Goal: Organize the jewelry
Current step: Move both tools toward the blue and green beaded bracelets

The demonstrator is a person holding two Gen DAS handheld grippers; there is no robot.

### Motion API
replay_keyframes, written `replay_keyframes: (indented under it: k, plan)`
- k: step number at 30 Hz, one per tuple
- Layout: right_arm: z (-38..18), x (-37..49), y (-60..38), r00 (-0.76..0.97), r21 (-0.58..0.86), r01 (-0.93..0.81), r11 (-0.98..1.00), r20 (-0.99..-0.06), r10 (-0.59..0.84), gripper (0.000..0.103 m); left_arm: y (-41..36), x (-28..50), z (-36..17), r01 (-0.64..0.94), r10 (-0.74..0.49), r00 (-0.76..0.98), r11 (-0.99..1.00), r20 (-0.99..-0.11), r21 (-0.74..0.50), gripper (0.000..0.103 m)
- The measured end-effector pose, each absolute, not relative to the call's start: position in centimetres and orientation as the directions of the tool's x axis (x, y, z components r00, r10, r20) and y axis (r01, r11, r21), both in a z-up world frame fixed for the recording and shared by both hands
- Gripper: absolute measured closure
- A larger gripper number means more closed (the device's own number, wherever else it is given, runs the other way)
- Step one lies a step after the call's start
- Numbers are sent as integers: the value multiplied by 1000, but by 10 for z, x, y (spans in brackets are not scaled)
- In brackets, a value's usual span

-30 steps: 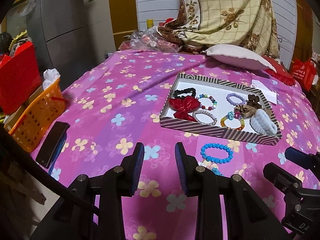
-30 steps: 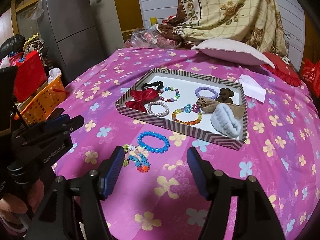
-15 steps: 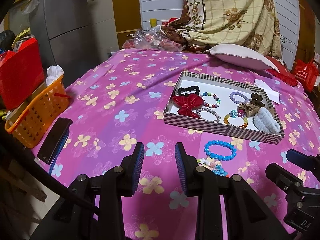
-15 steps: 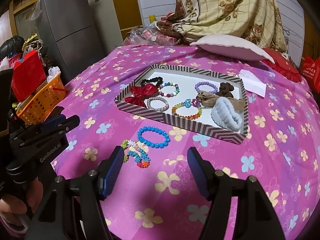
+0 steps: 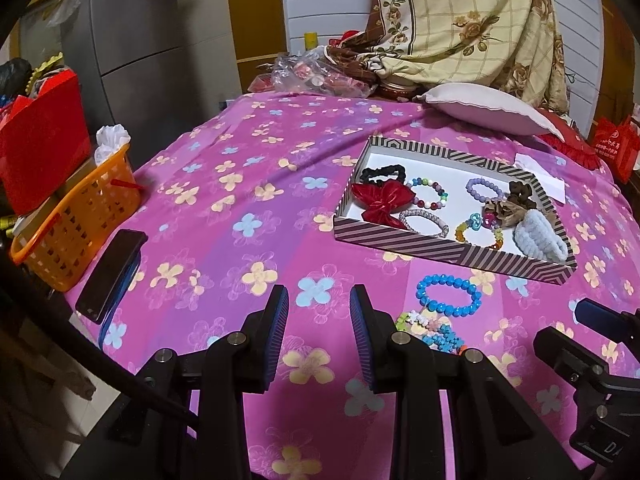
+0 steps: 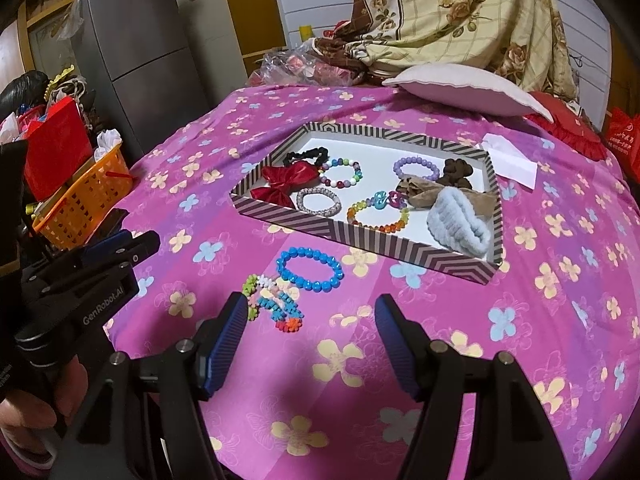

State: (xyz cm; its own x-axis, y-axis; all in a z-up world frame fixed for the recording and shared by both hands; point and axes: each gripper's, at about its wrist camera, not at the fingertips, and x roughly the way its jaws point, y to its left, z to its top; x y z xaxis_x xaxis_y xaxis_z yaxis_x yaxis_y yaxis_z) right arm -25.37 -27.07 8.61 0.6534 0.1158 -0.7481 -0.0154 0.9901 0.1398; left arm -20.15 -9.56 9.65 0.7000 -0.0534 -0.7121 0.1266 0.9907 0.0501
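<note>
Two pieces are not yet put away: a blue bead bracelet [image 6: 310,269] and a multicoloured flower-bead bracelet [image 6: 273,303], touching each other on the pink floral bedspread [image 6: 540,320], just in front of the striped tray [image 6: 360,236] that already holds the other bracelets, a red bow [image 6: 286,182] and scrunchies. The right claw [image 6: 310,330] hangs wide open and empty just short of the flower-bead piece; the left claw [image 5: 319,326] is empty too, its pads narrowly parted over bare cloth. The likely step is a pick of one loose bracelet, so the right claw should straddle a single strand, pinch low without catching the soft cover, and avoid dragging the neighbour along. The right view shows both loose bracelets whole; in the left view the claw's own finger hides part of the flower-bead one, though that view alone shows a dark phone [image 5: 112,274] at the bed's edge.
</note>
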Motion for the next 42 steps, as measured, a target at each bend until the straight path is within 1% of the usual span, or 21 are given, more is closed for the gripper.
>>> replay_keyframes:
  k: [16,20,28,32,35,38,40,41,42]
  plan:
    - [75,-249,-272,629,144,-13,989,-768,120,34,-92,-197,86,123,-52,676,991,-735,43,78]
    - [70,-247,-274,621,145,-7,989,-775,118,34,-81,-193,84,114,-74,658,993,-749,2,78]
    - [50,-234,-280,601,146,3,989,-791,115,34,-55,-176,69,82,-153,583,988,-798,-130,78]
    - [40,-220,-289,594,147,16,989,-797,109,34,-62,-174,58,112,-219,525,976,-822,-189,77]
    - [33,-203,-294,581,139,19,990,-808,102,34,-74,-171,50,141,-270,478,963,-836,-231,75]
    - [29,-192,-293,576,132,2,991,-811,107,34,-86,-166,43,163,-269,463,962,-844,-217,74]
    - [23,-183,-292,564,114,-10,993,-820,100,37,-94,-162,38,178,-271,444,961,-854,-212,74]
    - [18,-178,-291,553,104,-18,994,-827,96,42,-96,-160,35,181,-274,435,960,-858,-215,74]
    - [15,-174,-290,546,98,-23,995,-833,95,44,-97,-158,34,182,-276,428,959,-861,-217,74]
